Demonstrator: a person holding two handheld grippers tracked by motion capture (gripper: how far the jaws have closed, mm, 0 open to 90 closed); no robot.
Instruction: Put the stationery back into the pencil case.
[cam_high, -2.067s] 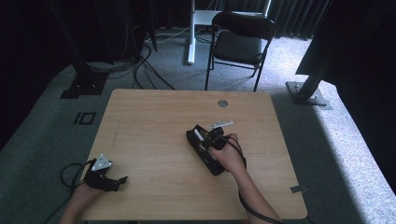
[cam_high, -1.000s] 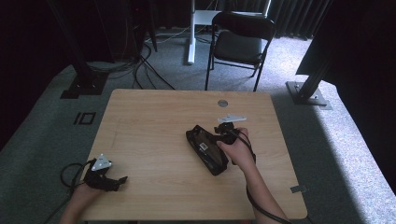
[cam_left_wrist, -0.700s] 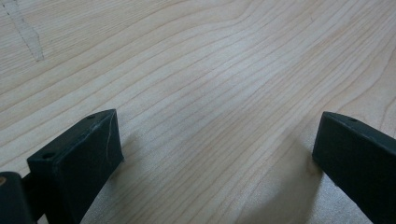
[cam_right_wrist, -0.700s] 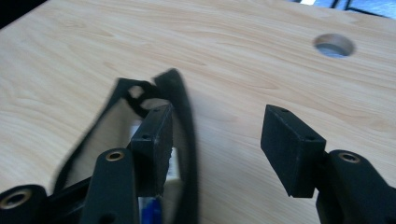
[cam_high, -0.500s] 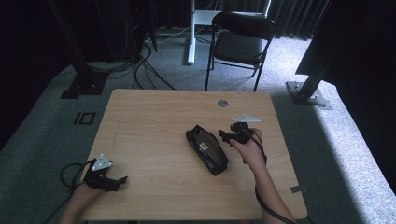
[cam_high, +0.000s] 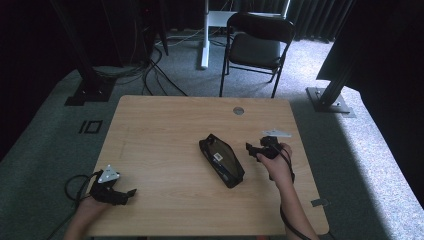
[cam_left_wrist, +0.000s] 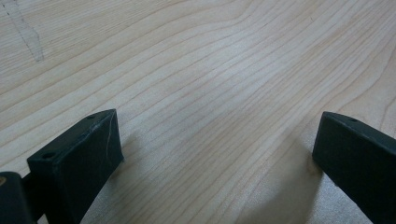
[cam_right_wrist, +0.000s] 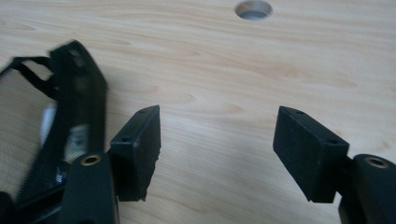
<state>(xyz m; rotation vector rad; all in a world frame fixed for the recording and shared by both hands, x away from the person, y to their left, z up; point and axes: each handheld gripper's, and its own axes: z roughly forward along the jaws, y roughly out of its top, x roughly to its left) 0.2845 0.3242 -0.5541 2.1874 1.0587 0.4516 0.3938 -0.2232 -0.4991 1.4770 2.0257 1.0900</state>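
At surface centre: black mesh pouch (cam_high: 221, 160) lies flat, released. Right hand-held gripper (cam_high: 256, 148), at pouch's 3 o'clock, has just backed off it, jaws just opening, nothing between. Left hand-held gripper (cam_high: 126, 194), 8 o'clock, apart, idle. Placement probably done.

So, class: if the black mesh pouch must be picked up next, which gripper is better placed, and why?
Probably the right gripper: it sits just beside the black mesh pouch, jaws open and empty. The left gripper rests at the table's near left corner, much farther from the pouch.
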